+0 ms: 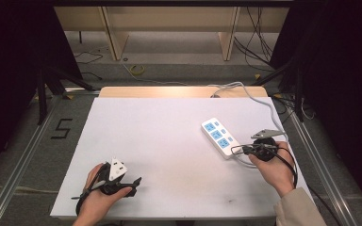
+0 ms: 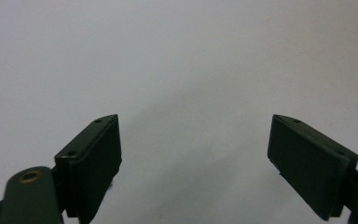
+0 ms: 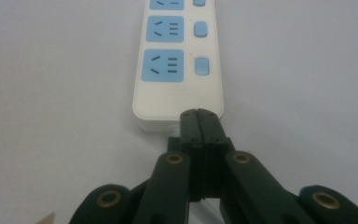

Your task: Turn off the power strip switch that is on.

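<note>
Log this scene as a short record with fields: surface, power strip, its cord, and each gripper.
surface: white table
power strip: white with blue sockets, lying flat at the table's right
cord: white, trailing off the far edge
left gripper: jaws wide apart, nothing between them, over bare table near the front left
right gripper: jaws closed together at the strip's near end, where the cord leaves it; whether they pinch the cord cannot be told

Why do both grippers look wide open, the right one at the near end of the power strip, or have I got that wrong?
Partly wrong. The left gripper is wide open, but the right gripper has its jaws pressed together at the power strip's near end, where the cord leaves. The right gripper view shows it.
</note>
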### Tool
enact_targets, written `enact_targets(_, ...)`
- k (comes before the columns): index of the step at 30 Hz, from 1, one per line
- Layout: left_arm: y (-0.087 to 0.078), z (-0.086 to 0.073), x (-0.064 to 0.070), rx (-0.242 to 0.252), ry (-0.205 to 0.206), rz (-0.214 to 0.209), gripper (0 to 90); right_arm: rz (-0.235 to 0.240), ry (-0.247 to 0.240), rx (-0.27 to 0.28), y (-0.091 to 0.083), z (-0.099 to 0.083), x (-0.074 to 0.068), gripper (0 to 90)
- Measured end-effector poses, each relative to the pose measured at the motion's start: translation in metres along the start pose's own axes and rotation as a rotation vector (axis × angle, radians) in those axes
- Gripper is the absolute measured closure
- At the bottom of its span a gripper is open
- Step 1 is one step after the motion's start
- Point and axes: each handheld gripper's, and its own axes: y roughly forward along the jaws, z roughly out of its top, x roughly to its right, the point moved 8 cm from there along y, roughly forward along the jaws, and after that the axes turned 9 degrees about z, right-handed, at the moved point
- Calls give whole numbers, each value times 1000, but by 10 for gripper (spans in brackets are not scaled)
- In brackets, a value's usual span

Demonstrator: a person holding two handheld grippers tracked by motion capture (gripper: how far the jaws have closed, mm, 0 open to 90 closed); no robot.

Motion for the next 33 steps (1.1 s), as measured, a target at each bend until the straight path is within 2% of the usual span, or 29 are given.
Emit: enact_targets(33, 0, 0, 1, 1, 1, 1, 173, -4, -2, -21, 10, 14, 6, 900)
